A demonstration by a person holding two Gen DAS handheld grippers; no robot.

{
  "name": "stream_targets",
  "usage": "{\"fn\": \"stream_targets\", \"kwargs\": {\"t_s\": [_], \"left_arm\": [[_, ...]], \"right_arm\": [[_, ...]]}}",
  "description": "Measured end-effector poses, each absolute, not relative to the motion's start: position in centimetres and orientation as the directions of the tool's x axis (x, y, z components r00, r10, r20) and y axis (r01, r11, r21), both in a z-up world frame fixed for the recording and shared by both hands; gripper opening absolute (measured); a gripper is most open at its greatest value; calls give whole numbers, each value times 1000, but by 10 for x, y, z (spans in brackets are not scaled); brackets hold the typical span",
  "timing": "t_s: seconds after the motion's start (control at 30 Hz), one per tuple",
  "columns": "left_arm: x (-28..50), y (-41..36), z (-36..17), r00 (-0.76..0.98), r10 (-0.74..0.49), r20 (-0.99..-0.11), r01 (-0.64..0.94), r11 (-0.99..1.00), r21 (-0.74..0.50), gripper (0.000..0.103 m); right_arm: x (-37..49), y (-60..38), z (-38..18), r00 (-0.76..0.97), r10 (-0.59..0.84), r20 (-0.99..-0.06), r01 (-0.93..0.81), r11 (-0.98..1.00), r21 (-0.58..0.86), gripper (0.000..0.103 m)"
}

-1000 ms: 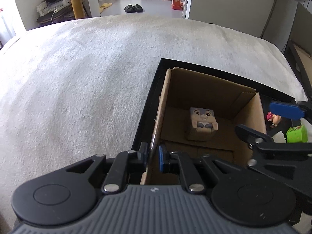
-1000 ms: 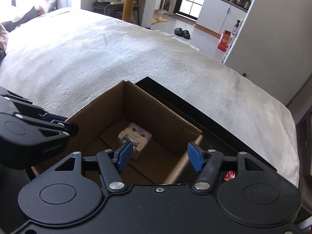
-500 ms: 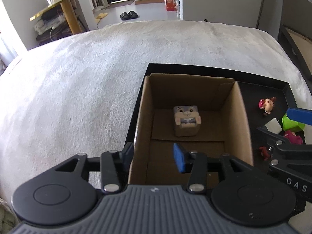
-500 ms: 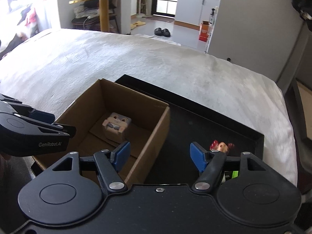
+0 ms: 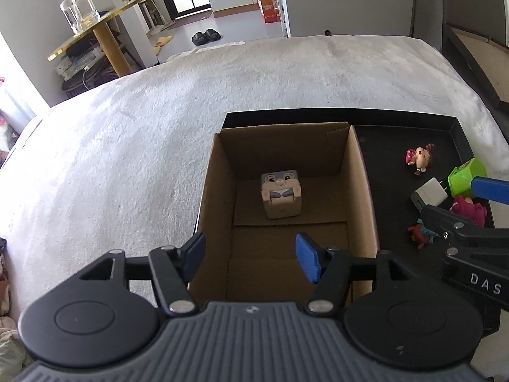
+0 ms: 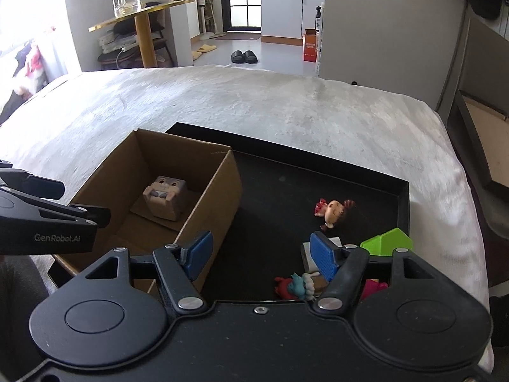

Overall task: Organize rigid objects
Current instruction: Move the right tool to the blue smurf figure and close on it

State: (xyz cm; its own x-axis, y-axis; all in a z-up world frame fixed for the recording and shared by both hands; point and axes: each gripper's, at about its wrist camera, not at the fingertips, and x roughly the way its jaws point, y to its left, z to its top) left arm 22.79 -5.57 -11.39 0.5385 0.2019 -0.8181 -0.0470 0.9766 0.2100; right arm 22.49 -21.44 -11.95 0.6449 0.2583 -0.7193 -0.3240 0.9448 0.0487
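Atop a white fleece-covered bed (image 5: 159, 146), a shallow black tray (image 6: 318, 172) carries an open brown cardboard box (image 5: 359, 172) holding one beige cube-shaped rabbit figure (image 5: 281, 192). Beside the box lie a small big-headed doll (image 6: 334, 211), a lime-green plastic block (image 6: 386, 242), a white charger plug (image 5: 429, 194) and a red-and-teal toy (image 6: 294, 286). Left tongs (image 5: 249, 259) are opening, empty, over the box; right tongs (image 6: 261, 254) hang half-spread, empty, above the toys. Clustered pieces risk a double pick or a nudge.
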Motion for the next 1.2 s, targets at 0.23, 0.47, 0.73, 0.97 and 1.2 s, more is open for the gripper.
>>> {"fn": "stream_targets", "kwargs": {"t_s": [0.23, 0.47, 0.73, 0.97, 1.2], "left_arm": [[225, -71, -116, 535, 230, -813, -37, 968, 249, 68], [232, -89, -123, 521, 240, -819, -5, 960, 279, 72], [237, -117, -122, 539, 242, -807, 43, 949, 313, 85], [245, -136, -130, 541, 230, -809, 88, 941, 326, 88], [249, -143, -146, 533, 272, -801, 80, 927, 367, 88]], "right_arm": [[224, -229, -131, 632, 272, -726, -326, 943, 69, 68], [228, -242, -150, 611, 279, -740, -326, 942, 86, 77], [239, -258, -179, 601, 282, -748, -268, 953, 144, 77], [242, -266, -197, 581, 306, -754, -267, 947, 179, 76], [247, -273, -205, 569, 341, -748, -240, 939, 245, 69]]}}
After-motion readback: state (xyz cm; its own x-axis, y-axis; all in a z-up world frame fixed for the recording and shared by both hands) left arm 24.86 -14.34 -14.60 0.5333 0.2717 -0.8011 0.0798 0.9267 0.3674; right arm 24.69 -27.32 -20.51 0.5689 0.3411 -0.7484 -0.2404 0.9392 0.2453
